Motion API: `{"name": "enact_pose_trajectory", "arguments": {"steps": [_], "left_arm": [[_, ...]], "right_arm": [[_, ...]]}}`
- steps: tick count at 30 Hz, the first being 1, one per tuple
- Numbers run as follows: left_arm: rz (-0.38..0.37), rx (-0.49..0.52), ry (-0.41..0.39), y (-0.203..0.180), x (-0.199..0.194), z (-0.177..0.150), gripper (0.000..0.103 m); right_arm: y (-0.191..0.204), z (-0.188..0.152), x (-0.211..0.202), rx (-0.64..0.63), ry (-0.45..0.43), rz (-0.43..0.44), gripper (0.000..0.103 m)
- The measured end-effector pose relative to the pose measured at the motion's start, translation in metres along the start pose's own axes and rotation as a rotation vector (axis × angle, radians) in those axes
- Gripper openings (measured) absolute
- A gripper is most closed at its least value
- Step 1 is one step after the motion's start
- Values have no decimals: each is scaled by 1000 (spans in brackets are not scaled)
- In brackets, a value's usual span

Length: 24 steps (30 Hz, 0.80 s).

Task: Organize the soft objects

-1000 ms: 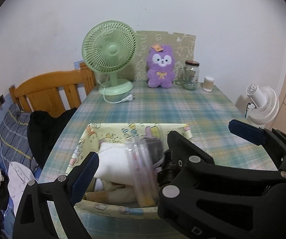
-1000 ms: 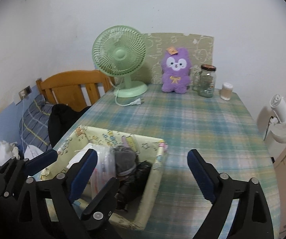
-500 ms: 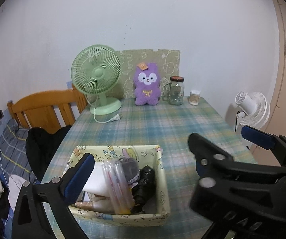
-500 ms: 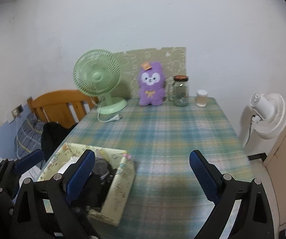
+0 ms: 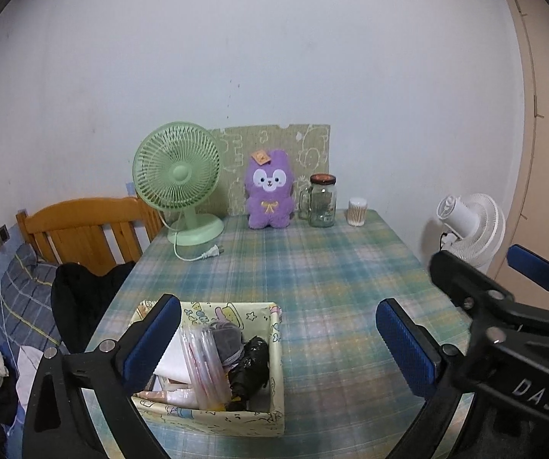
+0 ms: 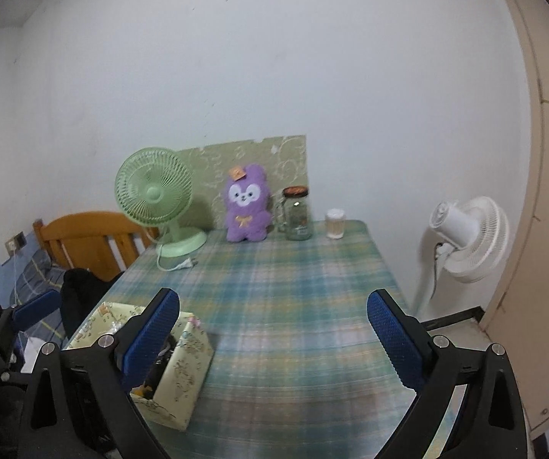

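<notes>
Plaid table [image 5: 312, 267] lies bare between near-edge box [image 5: 274, 348] and far-edge plush [image 5: 269, 191]; both grippers [image 5: 278, 340] [image 6: 272, 338] wide, empty

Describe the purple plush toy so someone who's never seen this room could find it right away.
Look to the far edge of the plaid-covered table, against the white wall. There, in front of a patterned green board, sits the purple plush toy, between a green desk fan and a lidded glass jar. It is the only purple, furry thing there, with a white face and a yellow bow.

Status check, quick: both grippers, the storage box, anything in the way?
Left gripper open, empty. Right gripper open, empty. Storage box packed, near edge of table. Nothing blocking.
</notes>
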State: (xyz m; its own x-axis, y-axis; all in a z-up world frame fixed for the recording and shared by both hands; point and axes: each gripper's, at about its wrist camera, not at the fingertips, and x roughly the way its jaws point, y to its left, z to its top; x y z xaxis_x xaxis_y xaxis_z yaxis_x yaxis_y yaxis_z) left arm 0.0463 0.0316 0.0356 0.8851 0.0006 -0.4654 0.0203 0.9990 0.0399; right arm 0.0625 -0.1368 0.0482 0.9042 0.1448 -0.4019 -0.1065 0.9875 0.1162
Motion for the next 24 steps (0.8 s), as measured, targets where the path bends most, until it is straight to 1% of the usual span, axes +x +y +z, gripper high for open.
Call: {"name": "enact_pose_trajectory", "arguments": {"steps": [6,9,12,24], "left_arm": [[8,-9,-21,-3,-18,1,103],[24,-23,-40,-1,-29,-1,103],[25,-23,-55,1,-38,-5,103],[23,-32,-73,6,-48,-14,103]], "right_arm": [[-14,-1,-25,16,-42,-34,100],[-17,-2,-36,15,-57,-45,100],[-19,-5,-45,9,-71,-65,101],[-16,-12,-60,2,-79,-79,102]]}}
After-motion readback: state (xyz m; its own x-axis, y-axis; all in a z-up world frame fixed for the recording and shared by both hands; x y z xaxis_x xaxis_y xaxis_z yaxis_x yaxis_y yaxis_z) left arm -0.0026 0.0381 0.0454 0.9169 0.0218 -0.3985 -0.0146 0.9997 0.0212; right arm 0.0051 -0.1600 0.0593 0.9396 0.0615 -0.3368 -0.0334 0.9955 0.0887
